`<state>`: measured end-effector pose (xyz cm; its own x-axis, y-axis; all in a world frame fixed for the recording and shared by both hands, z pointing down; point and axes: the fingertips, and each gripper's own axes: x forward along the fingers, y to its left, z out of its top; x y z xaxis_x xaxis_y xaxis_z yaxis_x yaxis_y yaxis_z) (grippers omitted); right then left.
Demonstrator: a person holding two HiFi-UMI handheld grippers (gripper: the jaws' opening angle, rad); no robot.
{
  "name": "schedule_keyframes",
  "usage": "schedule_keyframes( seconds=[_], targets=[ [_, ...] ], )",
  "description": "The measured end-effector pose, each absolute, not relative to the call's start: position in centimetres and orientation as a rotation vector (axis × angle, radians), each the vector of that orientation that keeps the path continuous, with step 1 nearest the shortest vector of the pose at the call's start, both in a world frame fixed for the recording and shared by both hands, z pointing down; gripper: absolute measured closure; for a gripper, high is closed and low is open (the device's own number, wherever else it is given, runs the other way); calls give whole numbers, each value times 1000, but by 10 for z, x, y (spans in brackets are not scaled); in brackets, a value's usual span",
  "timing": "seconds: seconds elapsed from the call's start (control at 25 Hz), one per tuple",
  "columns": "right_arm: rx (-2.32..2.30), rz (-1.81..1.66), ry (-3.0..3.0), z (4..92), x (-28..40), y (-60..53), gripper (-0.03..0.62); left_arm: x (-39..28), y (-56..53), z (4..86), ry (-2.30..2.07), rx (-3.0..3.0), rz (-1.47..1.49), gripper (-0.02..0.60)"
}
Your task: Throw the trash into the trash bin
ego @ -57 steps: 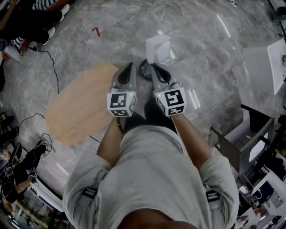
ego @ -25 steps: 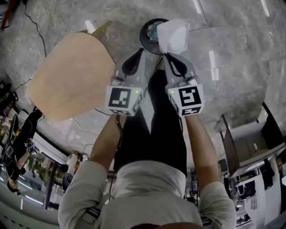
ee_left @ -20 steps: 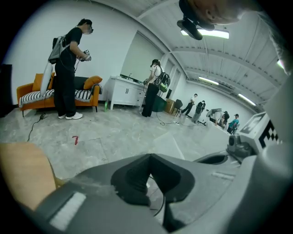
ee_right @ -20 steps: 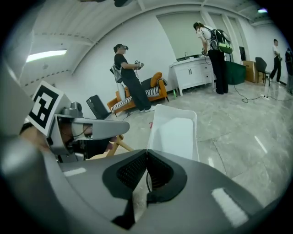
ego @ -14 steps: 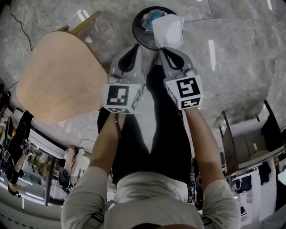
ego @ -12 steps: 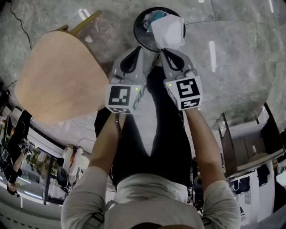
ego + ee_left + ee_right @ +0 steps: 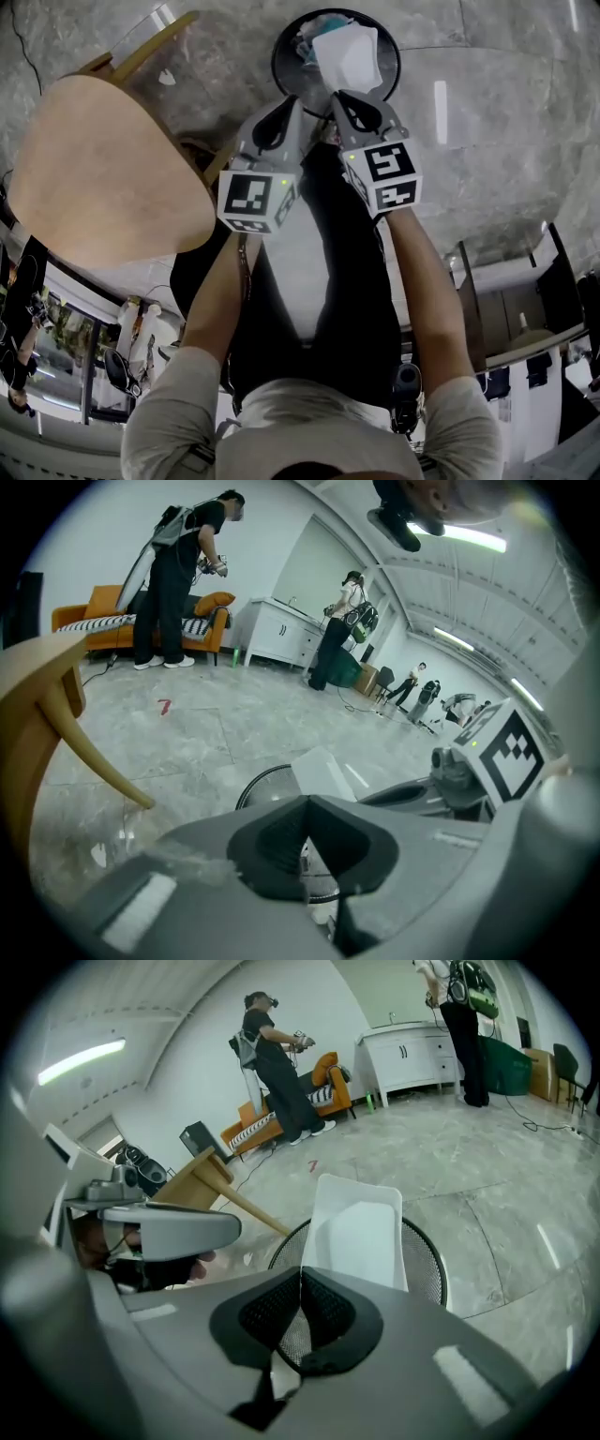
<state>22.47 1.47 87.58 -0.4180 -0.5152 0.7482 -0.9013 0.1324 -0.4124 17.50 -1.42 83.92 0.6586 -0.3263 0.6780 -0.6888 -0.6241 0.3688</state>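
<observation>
Right claw (image 7: 341, 94), pinched tight on the white tray (image 7: 348, 56), has sunk alongside the closed, empty left claw (image 7: 296, 101), bringing the tray directly above the trash bin (image 7: 277, 62), apparently ready to drop.

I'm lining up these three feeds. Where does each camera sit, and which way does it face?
Head view: on the head, looking steeply down; shows shoulders, forearms, left gripper, right gripper.
Left gripper view: on that gripper, looking along its closed jaws across the floor.
Right gripper view: along jaws clamping the white tray over the bin.
Shared: all three show tray and bin.
</observation>
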Motion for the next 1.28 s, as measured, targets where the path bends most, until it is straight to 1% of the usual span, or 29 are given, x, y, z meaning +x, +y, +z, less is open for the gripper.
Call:
schedule_keyframes(
  seconds=[0.36,0.96,1.04,1.12,1.28],
  targets=[
    [1330,1254,-1940,940,221,12,585,176,-8,887,-791,2211,783,563],
    [1371,1280,-1901,952,227,8,582,184,-12,896,-764,2201,796,563],
    [1394,1272,-1889,953,229,7,570,184,-13,898,-773,2202,795,563],
    [1413,1271,-1879,948,231,8,499,182,-11,896,-776,2192,798,563],
    [1434,1273,-1867,925,231,10,502,178,-10,878,-757,2187,812,563]
  ],
)
